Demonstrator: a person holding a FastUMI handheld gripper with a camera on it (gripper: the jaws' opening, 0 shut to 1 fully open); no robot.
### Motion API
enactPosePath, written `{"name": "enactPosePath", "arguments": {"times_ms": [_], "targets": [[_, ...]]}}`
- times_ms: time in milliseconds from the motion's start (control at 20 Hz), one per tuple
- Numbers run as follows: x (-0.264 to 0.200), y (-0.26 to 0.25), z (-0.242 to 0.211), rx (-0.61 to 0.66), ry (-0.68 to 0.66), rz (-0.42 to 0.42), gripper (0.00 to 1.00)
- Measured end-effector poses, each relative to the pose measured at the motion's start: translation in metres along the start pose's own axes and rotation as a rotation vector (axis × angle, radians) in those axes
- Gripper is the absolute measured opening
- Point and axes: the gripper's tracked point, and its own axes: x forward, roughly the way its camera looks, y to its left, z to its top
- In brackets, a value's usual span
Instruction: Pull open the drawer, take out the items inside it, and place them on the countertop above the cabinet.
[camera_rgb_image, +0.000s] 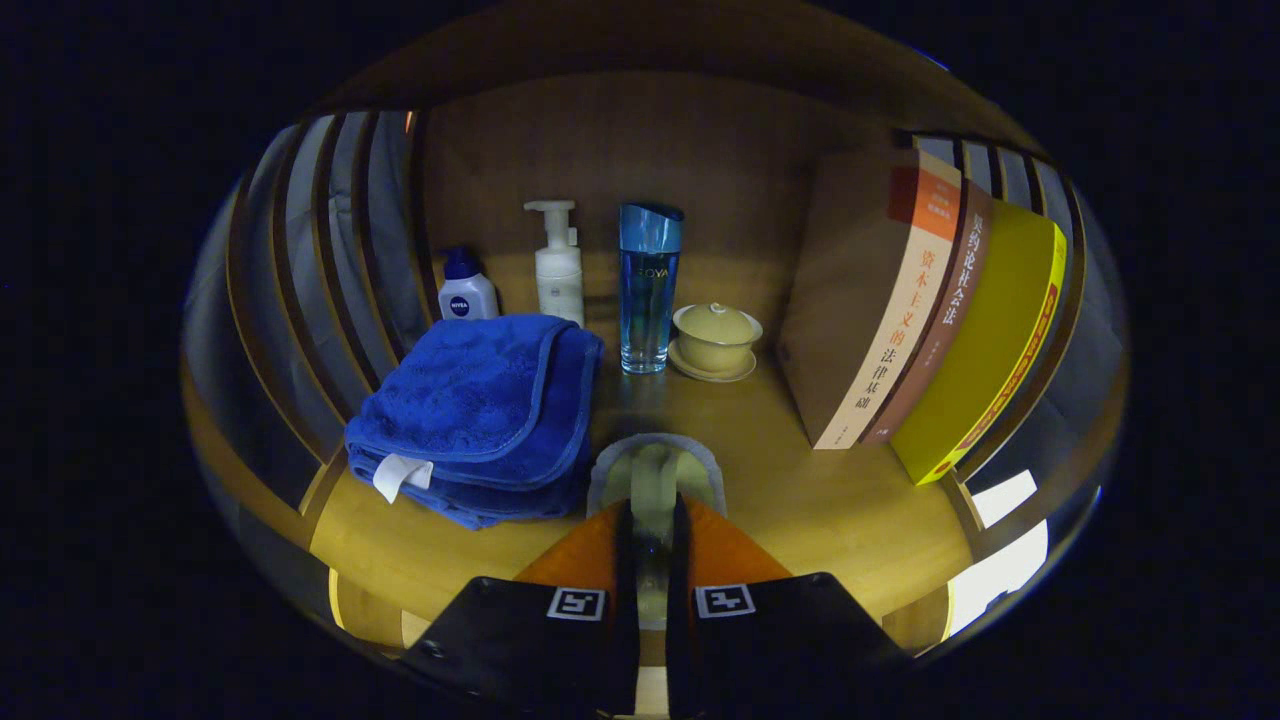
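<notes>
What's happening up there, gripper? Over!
Both jaws clamped on a pale item. It's at the countertop, can't tell if touching. Beside it a towel, beyond it a tumbler.

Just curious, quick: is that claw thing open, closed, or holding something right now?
Gripper: fingers nearly closed on a pale-handled item held between them.

towel: on the countertop, at 10 o'clock from the gripper; fingers close together, a pale item between them
small bottle: behind the towel, at 11 o'clock; pump bottle just to its right
tumbler: at 12 o'clock; lidded cup just beside it, right
books: at 2 o'clock, leaning side by side
</notes>
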Motion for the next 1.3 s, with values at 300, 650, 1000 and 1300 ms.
{"name": "enactPosePath", "arguments": {"times_ms": [300, 650, 1000, 1300], "targets": [[0.004, 0.003, -0.009, 0.042, 0.023, 0.012, 0.33], [-0.004, 0.004, -0.004, 0.073, -0.008, 0.035, 0.53], [-0.025, 0.010, 0.012, 0.021, -0.058, 0.047, 0.99], [-0.062, 0.015, 0.027, -0.005, -0.144, 0.052, 0.99]]}}
